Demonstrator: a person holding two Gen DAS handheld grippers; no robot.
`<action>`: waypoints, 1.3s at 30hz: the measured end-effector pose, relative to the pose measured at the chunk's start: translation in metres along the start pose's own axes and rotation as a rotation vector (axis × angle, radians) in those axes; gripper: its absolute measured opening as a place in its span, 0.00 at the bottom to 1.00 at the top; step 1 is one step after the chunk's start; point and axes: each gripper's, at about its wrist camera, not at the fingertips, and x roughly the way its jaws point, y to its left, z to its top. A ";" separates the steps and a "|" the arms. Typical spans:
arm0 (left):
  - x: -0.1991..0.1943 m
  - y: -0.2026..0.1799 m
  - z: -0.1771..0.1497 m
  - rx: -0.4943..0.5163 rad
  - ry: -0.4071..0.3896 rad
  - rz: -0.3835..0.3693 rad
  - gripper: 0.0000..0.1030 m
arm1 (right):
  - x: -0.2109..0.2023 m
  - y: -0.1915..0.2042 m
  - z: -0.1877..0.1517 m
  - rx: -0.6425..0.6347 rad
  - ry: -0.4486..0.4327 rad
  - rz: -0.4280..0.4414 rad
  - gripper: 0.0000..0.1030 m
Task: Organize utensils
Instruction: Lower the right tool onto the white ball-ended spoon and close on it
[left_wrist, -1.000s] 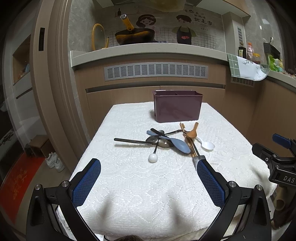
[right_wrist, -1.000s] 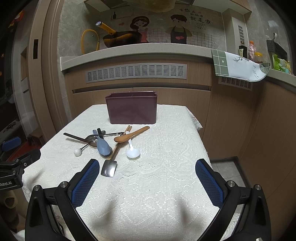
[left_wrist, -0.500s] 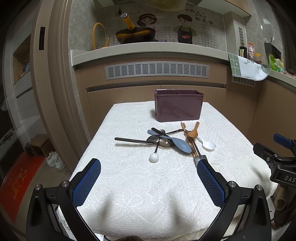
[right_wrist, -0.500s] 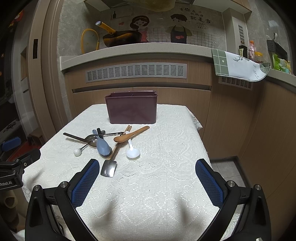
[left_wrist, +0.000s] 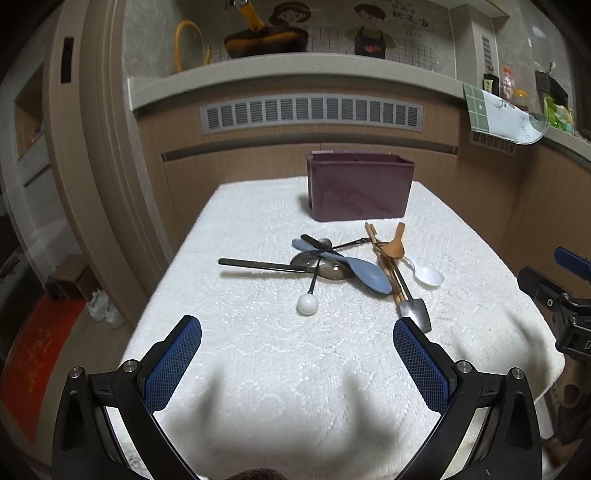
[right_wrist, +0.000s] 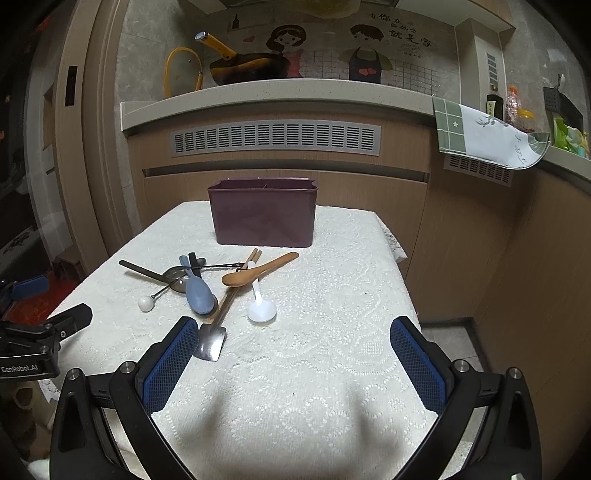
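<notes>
The left tool (left_wrist: 297, 334) hangs over the near part of the bench (left_wrist: 258, 369), its blue-padded fingers (left_wrist: 173, 363) spread wide apart with nothing between them. The right tool (right_wrist: 293, 332) is the same: fingers (right_wrist: 417, 363) wide apart, empty, above the white lace cloth.

Ahead of both tools lies a loose pile of utensils. Seen from the left tool, a white-ball-tipped stick (left_wrist: 308, 303) lies nearest, ahead and between its fingers. Beyond it a dark metal spoon (left_wrist: 325, 267) with a long black handle lies crosswise, and a grey-blue plastic spoon (left_wrist: 364, 275) rests on top of it. To the right of these, wooden chopsticks (left_wrist: 384, 258) run away from the tool, with a brown wooden spoon (left_wrist: 394, 248) across them. A small metal spatula (left_wrist: 415, 312) lies just ahead of the left tool's right finger, and a white plastic spoon (left_wrist: 428, 275) sits further right.

From the right tool, the same pile is ahead and to its left; the spatula blade lies just beside its left finger.

A dark purple utensil holder (right_wrist: 263, 216) stands upright beyond the pile, near the bench's far edge. An inner divider shows at its rim, but what it contains cannot be seen.
</notes>
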 end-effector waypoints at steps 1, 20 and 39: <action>0.006 0.001 0.003 -0.007 0.014 -0.006 1.00 | 0.005 0.000 0.003 -0.005 0.008 -0.005 1.00; 0.103 0.053 0.055 -0.023 0.124 -0.018 1.00 | 0.137 0.012 0.045 -0.019 0.280 0.153 1.00; 0.198 0.089 0.070 -0.122 0.389 -0.351 0.87 | 0.148 0.021 0.031 -0.086 0.370 0.189 0.53</action>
